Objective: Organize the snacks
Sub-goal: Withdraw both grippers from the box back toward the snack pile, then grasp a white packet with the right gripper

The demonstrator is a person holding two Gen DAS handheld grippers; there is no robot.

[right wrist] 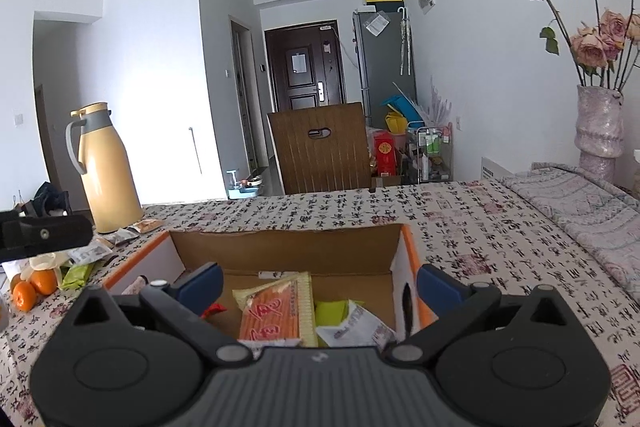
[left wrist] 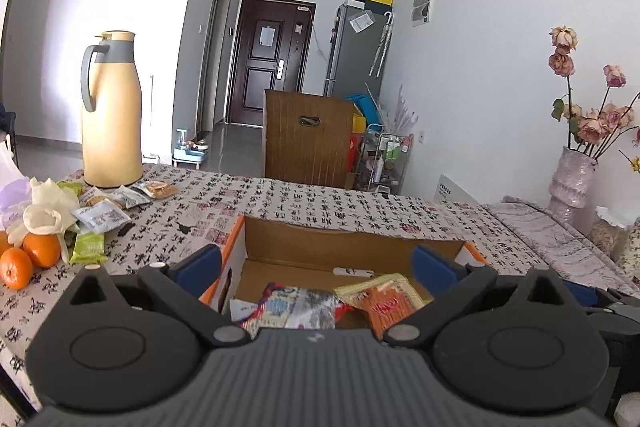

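Loose snacks (left wrist: 100, 215): on the counter (left wrist: 320, 203), far left of frame, long axes mixed. Box (left wrist: 352, 243): centre, partly filled. We hold left claw (left wrist: 316, 263) and right claw (right wrist: 320, 281) spread, empty, over it; we judge the left nearer.

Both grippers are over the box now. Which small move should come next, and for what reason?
Probably swing the open, empty left gripper left toward the green snack packet beside the oranges; several packets lie outside the orange-edged cardboard box.
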